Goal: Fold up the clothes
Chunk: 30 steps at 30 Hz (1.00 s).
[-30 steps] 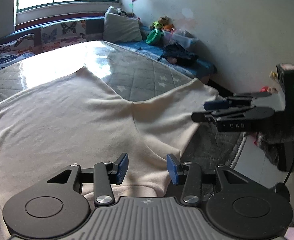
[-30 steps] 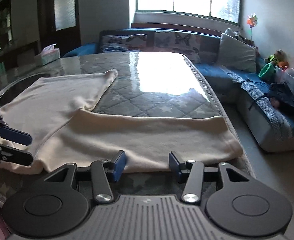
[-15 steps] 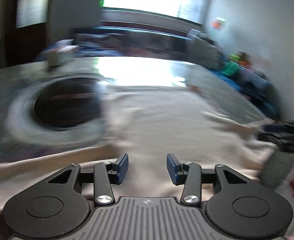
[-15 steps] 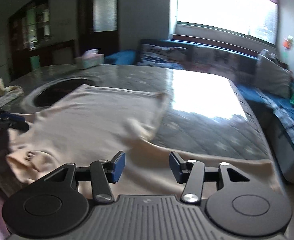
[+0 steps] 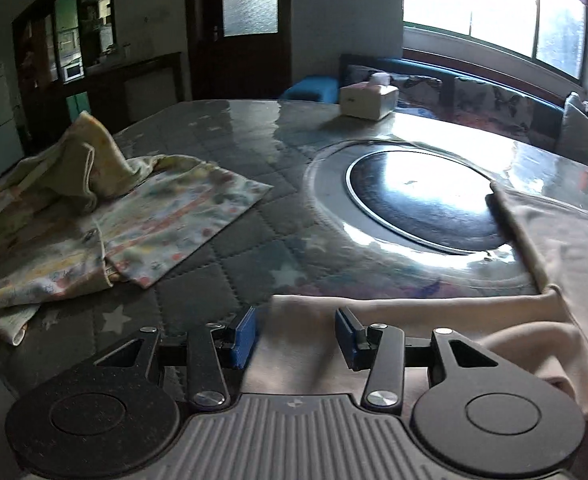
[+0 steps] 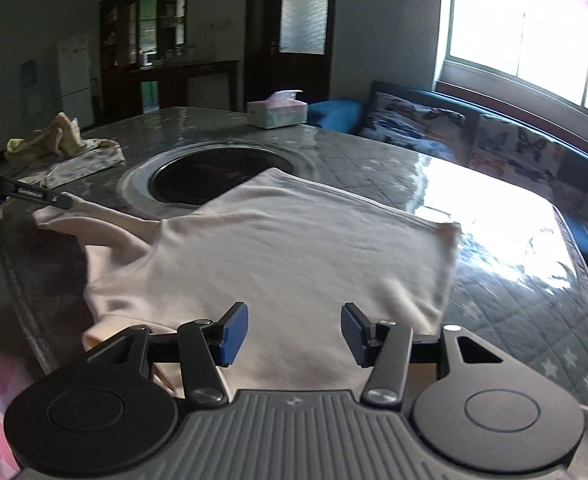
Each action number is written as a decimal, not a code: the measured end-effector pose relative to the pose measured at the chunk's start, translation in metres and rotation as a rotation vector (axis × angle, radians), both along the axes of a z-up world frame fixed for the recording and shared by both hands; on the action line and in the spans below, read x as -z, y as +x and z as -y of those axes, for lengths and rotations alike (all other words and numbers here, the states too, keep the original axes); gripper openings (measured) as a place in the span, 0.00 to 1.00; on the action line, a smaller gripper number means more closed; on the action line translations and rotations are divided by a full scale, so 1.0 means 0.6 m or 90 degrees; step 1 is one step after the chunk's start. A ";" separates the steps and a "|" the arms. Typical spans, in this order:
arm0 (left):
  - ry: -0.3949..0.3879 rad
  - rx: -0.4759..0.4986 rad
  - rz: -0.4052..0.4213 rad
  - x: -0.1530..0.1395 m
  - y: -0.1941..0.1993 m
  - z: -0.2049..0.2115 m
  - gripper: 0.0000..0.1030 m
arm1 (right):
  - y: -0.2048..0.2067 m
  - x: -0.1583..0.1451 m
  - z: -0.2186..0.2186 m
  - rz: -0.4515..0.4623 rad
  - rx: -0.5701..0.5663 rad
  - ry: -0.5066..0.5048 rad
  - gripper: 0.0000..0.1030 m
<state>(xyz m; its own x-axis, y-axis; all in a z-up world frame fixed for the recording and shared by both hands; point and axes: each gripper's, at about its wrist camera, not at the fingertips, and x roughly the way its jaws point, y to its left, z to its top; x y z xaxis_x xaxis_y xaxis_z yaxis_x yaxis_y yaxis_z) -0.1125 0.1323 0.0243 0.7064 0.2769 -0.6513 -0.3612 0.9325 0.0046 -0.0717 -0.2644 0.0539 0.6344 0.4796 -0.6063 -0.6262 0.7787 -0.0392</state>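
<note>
Showing only leftward: patterned cloth; both tools gape over cream garment.

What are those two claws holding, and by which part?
Nothing. The jaws of the left gripper stand open over the sleeve of the cream garment, those of the right gripper over its body; neither clamps cloth.

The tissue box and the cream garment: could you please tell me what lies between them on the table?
In the right wrist view, the dark round inset in the table lies between the tissue box and the cream garment.
</note>
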 end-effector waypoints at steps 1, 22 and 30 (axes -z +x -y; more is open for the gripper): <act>0.000 0.002 0.001 0.002 0.000 -0.003 0.46 | -0.001 -0.001 -0.004 -0.001 -0.007 0.000 0.52; 0.154 0.134 0.003 -0.023 0.125 0.017 0.15 | -0.023 0.012 -0.178 -0.074 -0.311 -0.017 0.34; 0.167 0.135 -0.028 -0.017 0.142 0.014 0.15 | -0.035 0.045 -0.227 -0.083 -0.363 -0.047 0.22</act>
<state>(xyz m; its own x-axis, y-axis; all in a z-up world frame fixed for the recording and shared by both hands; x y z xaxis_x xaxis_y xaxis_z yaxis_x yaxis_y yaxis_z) -0.0272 0.1237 0.0347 0.7390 0.2884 -0.6088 -0.1531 0.9520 0.2651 -0.0926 -0.1280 0.0271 0.2069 0.6762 -0.7070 -0.9485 0.3158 0.0246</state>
